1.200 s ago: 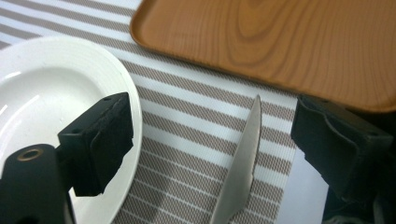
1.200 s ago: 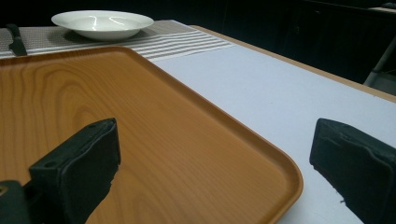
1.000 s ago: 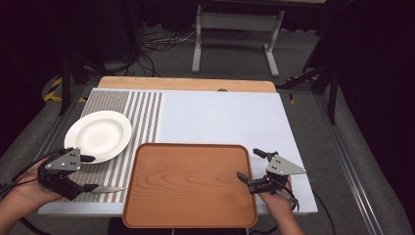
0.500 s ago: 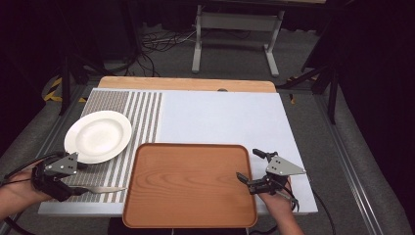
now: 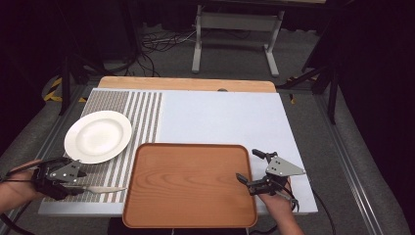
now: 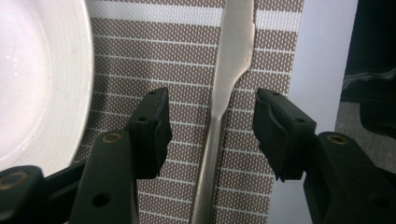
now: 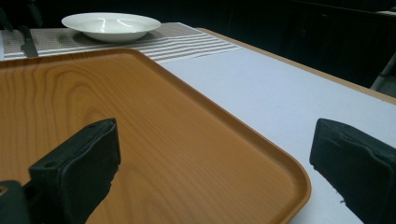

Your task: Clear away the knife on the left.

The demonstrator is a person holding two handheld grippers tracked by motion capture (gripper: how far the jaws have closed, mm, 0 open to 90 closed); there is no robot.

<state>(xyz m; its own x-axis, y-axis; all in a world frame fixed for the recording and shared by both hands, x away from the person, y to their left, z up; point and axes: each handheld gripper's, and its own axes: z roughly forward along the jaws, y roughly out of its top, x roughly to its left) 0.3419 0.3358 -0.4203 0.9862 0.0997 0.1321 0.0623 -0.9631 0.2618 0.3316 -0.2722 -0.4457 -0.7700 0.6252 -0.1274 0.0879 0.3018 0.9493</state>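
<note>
knife (image 6: 219,116): blade tip and handle end cut off | plate (image 6: 37,79): mostly cropped left

A dim room with grey carpet floor (image 5: 303,58). Beyond the wooden table (image 5: 186,83) stands a grey metal stand (image 5: 235,29); black cables (image 5: 156,46) trail across the floor, and yellow-black hazard tape (image 5: 51,90) lies left

Matt metal knife (image 6: 224,93); woven cloth placemat (image 6: 187,60); glossy white plate (image 6: 42,79).
</note>
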